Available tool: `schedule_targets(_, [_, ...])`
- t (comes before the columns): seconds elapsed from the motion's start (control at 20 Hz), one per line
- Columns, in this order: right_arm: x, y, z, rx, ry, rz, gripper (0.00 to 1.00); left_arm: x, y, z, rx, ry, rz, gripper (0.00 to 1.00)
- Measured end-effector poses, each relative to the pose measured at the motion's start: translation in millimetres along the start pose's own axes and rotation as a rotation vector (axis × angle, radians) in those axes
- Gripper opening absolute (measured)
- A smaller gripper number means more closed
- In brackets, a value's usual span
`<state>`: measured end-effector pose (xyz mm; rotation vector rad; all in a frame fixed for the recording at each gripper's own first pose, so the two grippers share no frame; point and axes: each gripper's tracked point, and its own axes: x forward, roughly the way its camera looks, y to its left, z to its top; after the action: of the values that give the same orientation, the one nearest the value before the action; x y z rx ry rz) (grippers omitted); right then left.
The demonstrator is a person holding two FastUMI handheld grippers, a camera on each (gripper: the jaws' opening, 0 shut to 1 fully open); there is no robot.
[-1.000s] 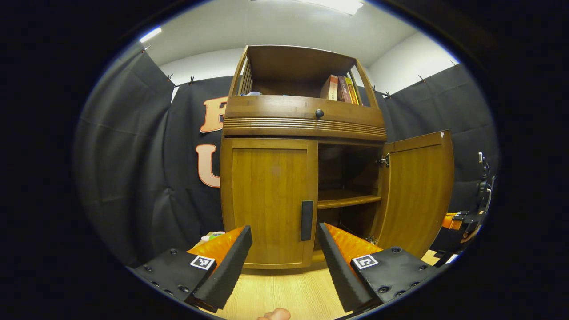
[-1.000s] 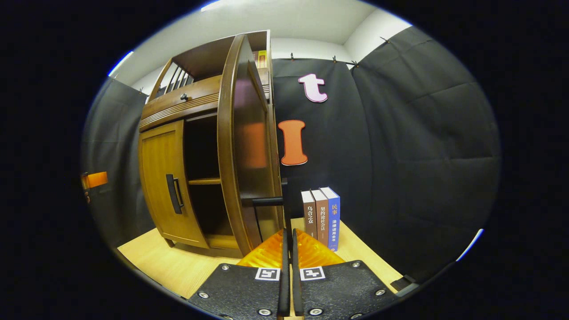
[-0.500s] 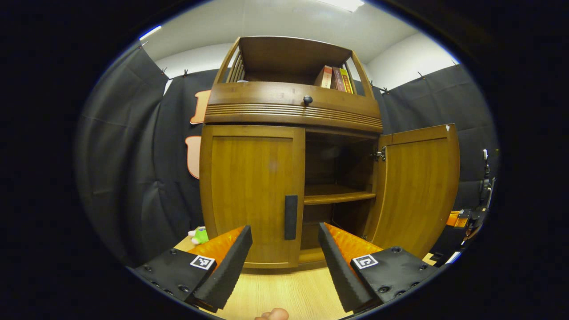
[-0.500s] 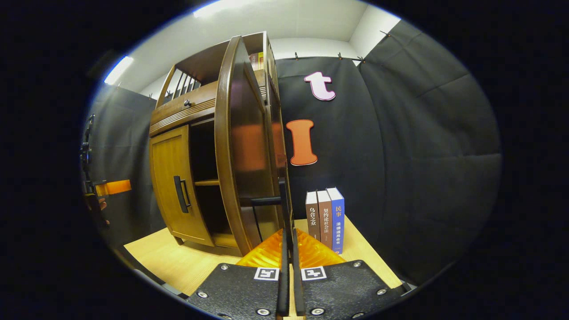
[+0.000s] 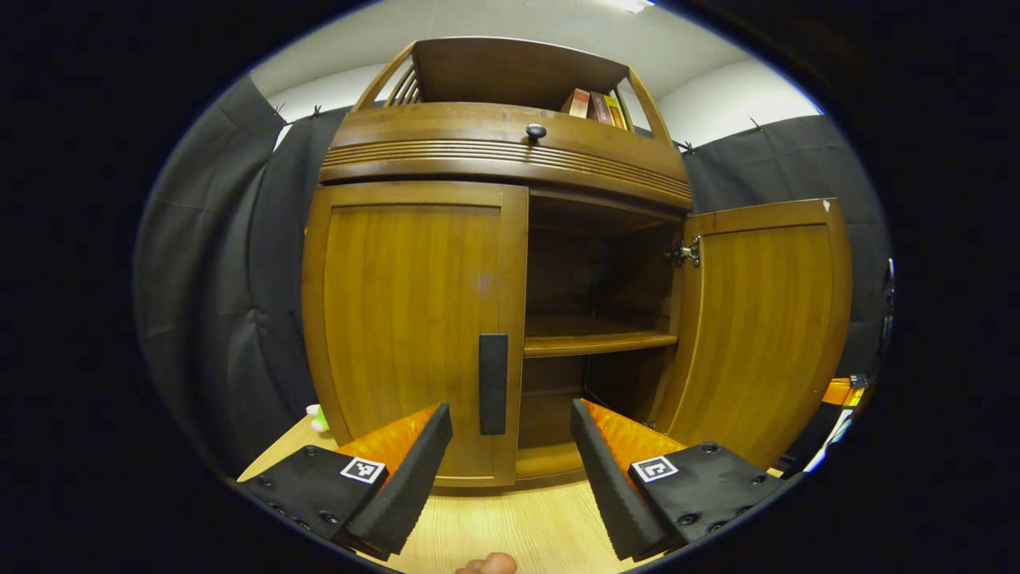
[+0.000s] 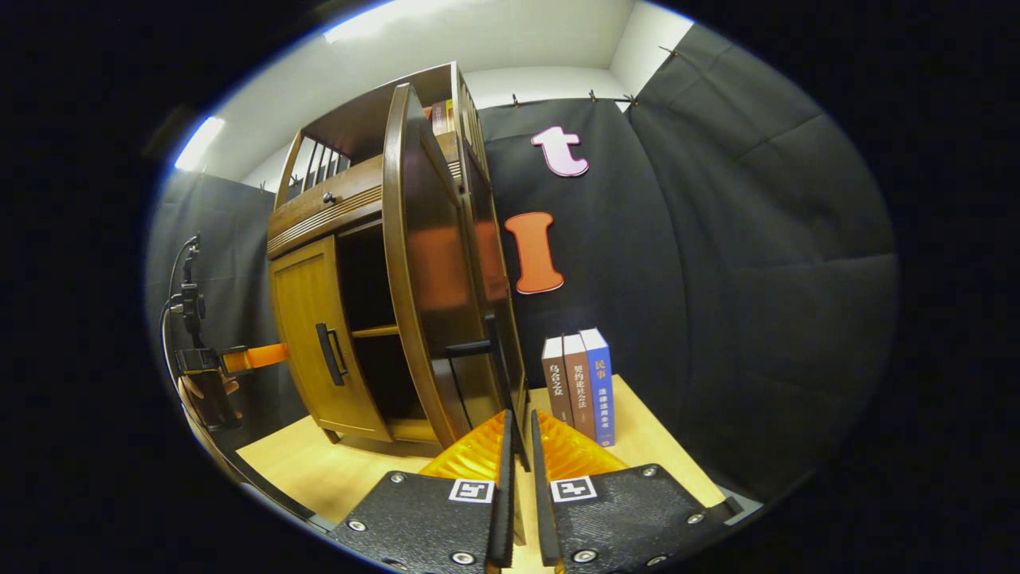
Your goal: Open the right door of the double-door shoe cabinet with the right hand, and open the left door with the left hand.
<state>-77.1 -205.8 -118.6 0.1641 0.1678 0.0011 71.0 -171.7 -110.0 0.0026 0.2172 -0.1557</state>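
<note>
Brown wood fills mid-frame: the shoe cabinet (image 5: 510,151) has its right door (image 5: 761,319) swung open, its left door (image 5: 410,319) closed. The left hand-held gripper (image 5: 510,446) gapes wide below the left door's handle (image 5: 492,383). The right hand-held gripper (image 6: 518,446) is narrow, nearly closed, around the right door's handle (image 6: 490,351).

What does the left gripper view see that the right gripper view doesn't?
Left gripper view: the inside face of the open right door, its metal hinge, a green toy beside the cabinet, and the left gripper up close, fingers apart, in front of the left door.

Right gripper view: the right door's outside face, three books standing on the table, and a hand holding the left gripper far off.

Both: the cabinet, the shut left door with its dark handle, and the shelf inside.
</note>
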Motion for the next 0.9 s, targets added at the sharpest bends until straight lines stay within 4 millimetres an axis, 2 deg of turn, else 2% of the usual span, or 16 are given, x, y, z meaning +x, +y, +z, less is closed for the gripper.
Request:
schedule_targets(0.2, [-18,-16,17,-0.066,-0.055,-0.085,0.12,34,-1,-9,-0.012,0.012,-0.014,0.95])
schedule_targets(0.25, [-20,-18,18,-0.074,-0.061,-0.099,0.00,43,1,-9,-0.014,0.012,-0.013,0.95])
schedule_targets(0.35, [-22,-20,19,-0.080,-0.063,-0.115,0.02,60,10,-15,-0.025,0.025,0.010,0.95])
schedule_targets(0.4, [-24,-20,19,-0.083,-0.062,-0.117,0.12,67,13,-17,-0.031,0.029,0.018,0.95])
schedule_targets(0.45, [-23,-18,21,-0.086,-0.068,-0.117,0.26,74,14,-19,-0.031,0.034,0.019,0.94])
schedule_targets(0.5, [-23,-18,23,-0.091,-0.075,-0.120,0.22,81,17,-20,-0.031,0.034,0.028,0.94])
schedule_targets(0.55, [-23,-20,24,-0.099,-0.079,-0.128,0.48,89,21,-22,-0.030,0.034,0.035,0.93])
schedule_targets(0.6, [-23,-23,24,-0.109,-0.082,-0.145,0.59,93,24,-24,-0.032,0.036,0.042,0.93])
schedule_targets(0.7, [-23,-30,24,-0.129,-0.086,-0.179,0.79,100,26,-27,-0.050,0.033,0.036,0.86])
schedule_targets(0.75, [-24,-32,26,-0.137,-0.088,-0.192,0.71,103,28,-28,-0.049,0.029,0.039,0.83])
schedule_targets(0.85, [-24,-33,27,-0.136,-0.093,-0.204,0.80,114,31,-28,-0.041,0.021,0.046,0.76])
schedule_targets(0.9, [-24,-31,28,-0.129,-0.096,-0.202,0.95,117,30,-30,-0.043,0.027,0.045,0.72])
